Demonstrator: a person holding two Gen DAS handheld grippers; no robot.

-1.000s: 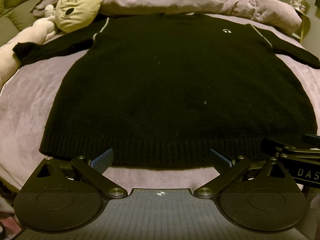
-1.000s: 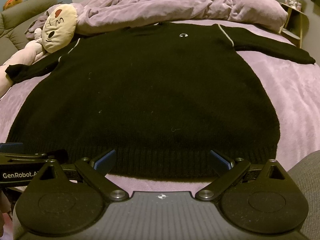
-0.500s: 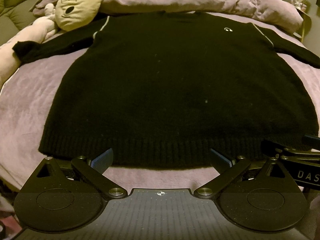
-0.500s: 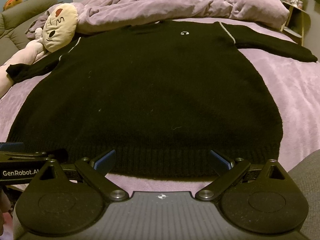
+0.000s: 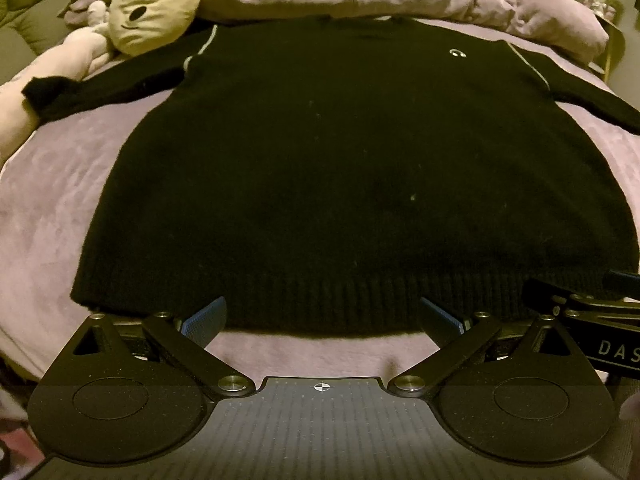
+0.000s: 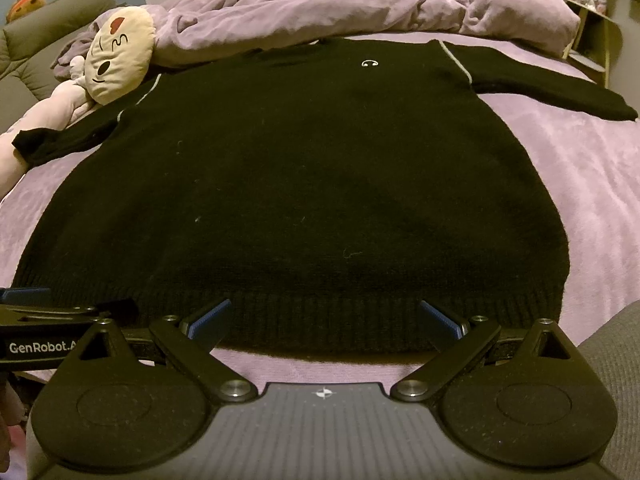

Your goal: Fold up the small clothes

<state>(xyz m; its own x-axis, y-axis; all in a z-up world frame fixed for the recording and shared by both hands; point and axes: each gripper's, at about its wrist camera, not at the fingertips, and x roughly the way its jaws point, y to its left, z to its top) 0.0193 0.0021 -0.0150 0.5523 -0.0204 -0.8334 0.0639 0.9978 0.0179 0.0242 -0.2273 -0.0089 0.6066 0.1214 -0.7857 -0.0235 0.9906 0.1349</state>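
Lying flat across the frame's centre on the purple bedspread (image 5: 52, 184), the black sweater (image 5: 352, 184) seems barely nearer than a second ago, its hem faced by the left gripper (image 5: 322, 318) and right gripper (image 6: 324, 322), both held wide and empty.

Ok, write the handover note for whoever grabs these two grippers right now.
Left gripper: open, empty, at the hem.
Right gripper: open, empty, at the hem beside it.
Black sweater: flat on the purple bedspread, sleeves spread out, hem nearest you. Plush toy lies by the sweater's far left shoulder.
Done: sweater laid out.
Left: every fold.
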